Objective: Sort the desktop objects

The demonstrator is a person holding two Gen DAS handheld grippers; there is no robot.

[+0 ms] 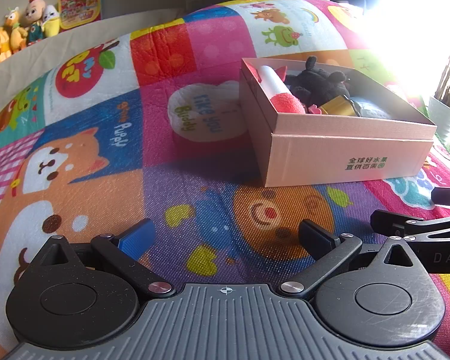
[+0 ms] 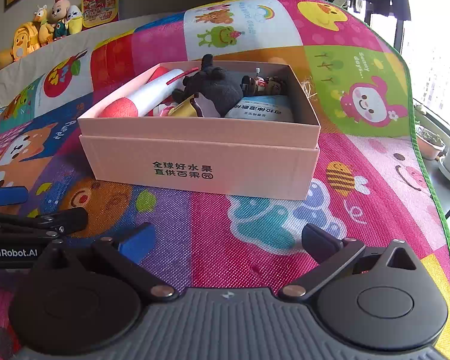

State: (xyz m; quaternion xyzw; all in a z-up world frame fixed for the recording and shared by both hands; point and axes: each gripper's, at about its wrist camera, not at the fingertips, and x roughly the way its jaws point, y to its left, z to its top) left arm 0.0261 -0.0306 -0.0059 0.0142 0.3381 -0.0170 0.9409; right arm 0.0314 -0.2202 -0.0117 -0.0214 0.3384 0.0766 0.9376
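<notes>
A pink cardboard box (image 2: 201,162) sits on a bright cartoon-print play mat (image 2: 255,240), its top open and green characters printed on the near wall. Inside it lie a white tube with a red foam tip (image 2: 147,96) along the left side, a black plush toy (image 2: 216,87) in the middle, a gold clip (image 2: 184,108) near the front, a pale blue packet (image 2: 264,109) to the right and a small figurine (image 2: 262,84) at the far right corner.

The left gripper (image 1: 225,237) hovers low over the mat with its fingers spread wide and nothing between them — the box stands to its far right. The right gripper (image 2: 228,240) is likewise held with fingers apart and empty, directly in front of the box's near wall but not touching it. Each gripper shows at the edge of the other's view, just beside it.

Stuffed toys (image 2: 45,27) line a ledge at the far left, and a potted plant (image 2: 432,144) stands off the mat's right edge.
</notes>
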